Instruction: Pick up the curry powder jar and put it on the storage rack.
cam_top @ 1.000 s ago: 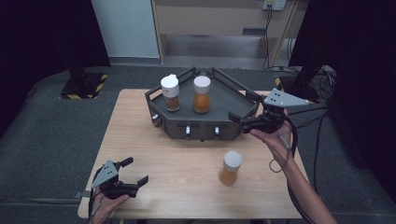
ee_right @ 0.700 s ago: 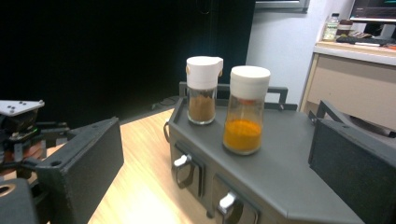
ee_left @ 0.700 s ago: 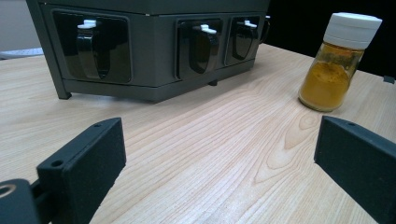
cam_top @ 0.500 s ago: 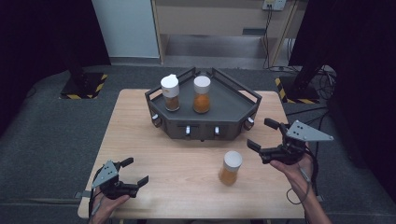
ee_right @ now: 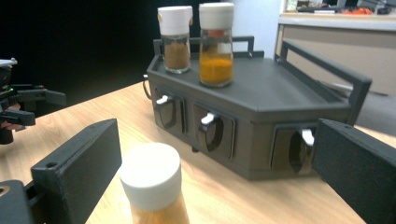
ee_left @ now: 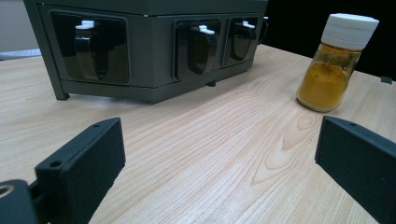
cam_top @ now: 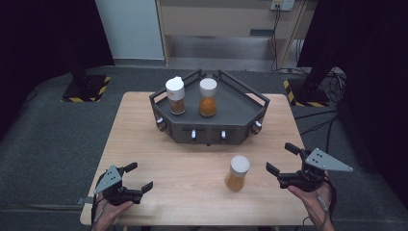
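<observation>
Left gripper point(cam_top: 137, 177), jaws spread and empty, rests near the table's point(cam_top: 144, 139) front-left corner. The loose spice jar point(cam_top: 237, 173) stands on the bare wood between the grippers, in front of the dark rack point(cam_top: 226, 115). Right gripper point(cam_top: 284, 163), jaws wide, sits just right of it. Risk: a jaw tip clipping the tall, narrow jar could tip it. Pale wood tabletop; grey carpet, dark surroundings.
</observation>
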`<state>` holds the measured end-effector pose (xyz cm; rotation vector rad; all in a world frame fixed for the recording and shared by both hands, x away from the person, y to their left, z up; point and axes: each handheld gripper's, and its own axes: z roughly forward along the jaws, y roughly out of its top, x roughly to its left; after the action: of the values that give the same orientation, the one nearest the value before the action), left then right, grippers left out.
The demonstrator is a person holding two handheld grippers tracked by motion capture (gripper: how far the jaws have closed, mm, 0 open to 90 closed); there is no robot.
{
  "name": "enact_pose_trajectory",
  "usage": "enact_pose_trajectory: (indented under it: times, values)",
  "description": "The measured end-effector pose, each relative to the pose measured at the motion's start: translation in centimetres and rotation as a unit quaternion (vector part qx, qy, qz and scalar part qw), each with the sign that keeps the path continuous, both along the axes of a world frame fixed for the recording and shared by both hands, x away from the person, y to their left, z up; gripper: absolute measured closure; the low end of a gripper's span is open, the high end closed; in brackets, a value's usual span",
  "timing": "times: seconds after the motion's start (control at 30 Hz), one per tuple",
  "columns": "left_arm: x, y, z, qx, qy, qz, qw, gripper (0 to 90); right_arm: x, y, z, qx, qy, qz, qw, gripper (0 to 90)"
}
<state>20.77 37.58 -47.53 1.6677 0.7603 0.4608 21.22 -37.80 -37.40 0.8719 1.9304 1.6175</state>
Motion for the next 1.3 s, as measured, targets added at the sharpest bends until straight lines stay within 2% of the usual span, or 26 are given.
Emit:
enact_pose_trajectory:
  times: [0.17,0.7,1.0,1.3]
  values:
    - [-0.1,0.0,0.0,-0.001,-0.002,0.000,1.0000,0.5,-0.7,-0.2,-1.2,-0.002,0.008,-0.012,0.9999,2.2]
    - [-0.1,0.0,0.0,-0.001,-0.003,-0.002,1.0000,0.5,-1.4,-0.2,-4.8,-0.009,0.036,-0.019,0.9991,3.2]
    - [0.0,0.1,0.0,0.000,-0.002,-0.004,1.0000,0.5,-1.1,-0.3,-5.7,-0.004,0.046,-0.014,0.9988,3.3]
    - [0.0,0.1,0.0,-0.002,-0.006,-0.006,1.0000,0.5,-1.1,-0.5,-6.1,-0.008,0.035,0.004,0.9993,4.0]
